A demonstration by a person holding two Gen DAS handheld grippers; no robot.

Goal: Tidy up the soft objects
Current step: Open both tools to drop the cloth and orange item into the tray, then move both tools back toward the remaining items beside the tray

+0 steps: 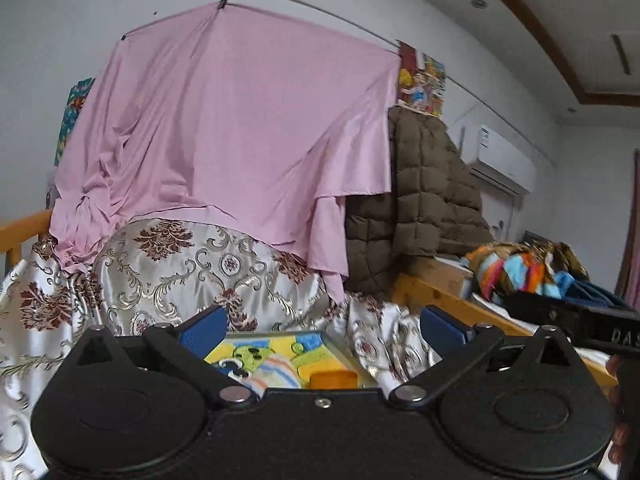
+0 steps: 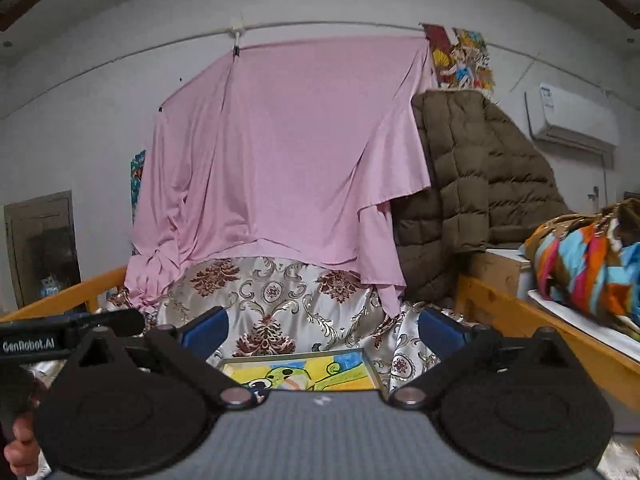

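- Straight ahead at twelve o'clock I see the pink sheet (image 1: 224, 120) hanging over the brocade bedding (image 1: 192, 272).
- At two o'clock, the brown puffer jacket (image 2: 472, 184).
- Below, my left gripper (image 1: 322, 330) and right gripper (image 2: 322, 328) both stand spread, grasping nothing, above the cartoon tray (image 2: 300, 372).

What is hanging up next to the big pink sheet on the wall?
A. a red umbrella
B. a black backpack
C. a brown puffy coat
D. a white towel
C: a brown puffy coat hangs right beside the pink sheet, on its right edge, in both wrist views.
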